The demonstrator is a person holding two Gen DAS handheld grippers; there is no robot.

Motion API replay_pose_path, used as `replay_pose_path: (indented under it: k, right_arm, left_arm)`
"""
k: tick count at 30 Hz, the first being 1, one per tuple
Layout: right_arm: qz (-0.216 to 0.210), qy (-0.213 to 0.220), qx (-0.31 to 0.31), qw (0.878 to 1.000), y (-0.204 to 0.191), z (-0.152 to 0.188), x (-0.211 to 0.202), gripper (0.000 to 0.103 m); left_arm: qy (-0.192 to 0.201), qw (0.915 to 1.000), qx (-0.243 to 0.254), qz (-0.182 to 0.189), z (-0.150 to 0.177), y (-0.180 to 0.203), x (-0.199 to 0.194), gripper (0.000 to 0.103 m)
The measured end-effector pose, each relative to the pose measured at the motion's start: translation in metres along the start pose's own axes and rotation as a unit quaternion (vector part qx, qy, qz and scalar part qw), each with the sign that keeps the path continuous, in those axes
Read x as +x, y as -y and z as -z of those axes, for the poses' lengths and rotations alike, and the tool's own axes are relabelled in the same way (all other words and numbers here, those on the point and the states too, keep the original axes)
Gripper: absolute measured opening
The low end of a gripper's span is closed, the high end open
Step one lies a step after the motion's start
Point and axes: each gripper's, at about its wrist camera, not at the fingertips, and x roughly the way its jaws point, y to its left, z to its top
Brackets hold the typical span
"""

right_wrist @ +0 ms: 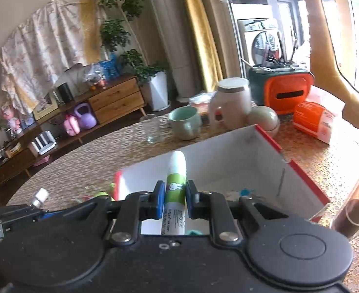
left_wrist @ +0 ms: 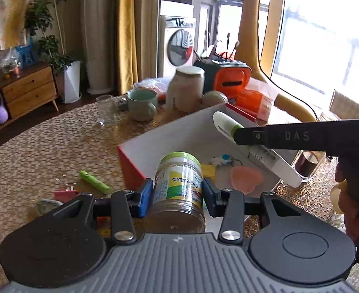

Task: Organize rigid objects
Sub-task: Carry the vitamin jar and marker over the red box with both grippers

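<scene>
A living room in daylight: a large window [left_wrist: 326, 36] at the right glares white, washing out whatever lies beyond it. Yellow curtains [right_wrist: 199, 29] hang beside a pale column, and a patterned cloth [right_wrist: 40, 44] drapes across the cream wall. A low wooden sideboard [right_wrist: 111, 100] with drawers runs along that wall, near a leafy plant in a white pot [right_wrist: 157, 92]. Farther back stands what appears to be a washing machine [left_wrist: 179, 46]. The floor looks dark.
</scene>
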Motion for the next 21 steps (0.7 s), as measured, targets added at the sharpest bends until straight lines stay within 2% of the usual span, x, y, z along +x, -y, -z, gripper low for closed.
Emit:
replay_pose_path:
  k: [9, 13, 21]
  right_arm:
    - [0.026, -0.015, 0.021, 0.999, 0.043, -0.003, 0.031, 0.017]
    - [0.036, -0.031, 0.024, 0.999, 0.056, 0.0, 0.048, 0.017]
    - [0.043, -0.061, 0.026, 0.997, 0.07, 0.009, 0.074, 0.017]
  left_arm:
    - [-0.035, 0.9992, 0.016, -0.008, -0.013, 0.03, 0.053, 0.043]
    - [-0.053, 0.9974, 0.039, -0.031, -0.016, 0.04, 0.083, 0.043]
    - [-0.108, 0.9918, 0.04, -0.055, -0.021, 0.043, 0.127, 0.043]
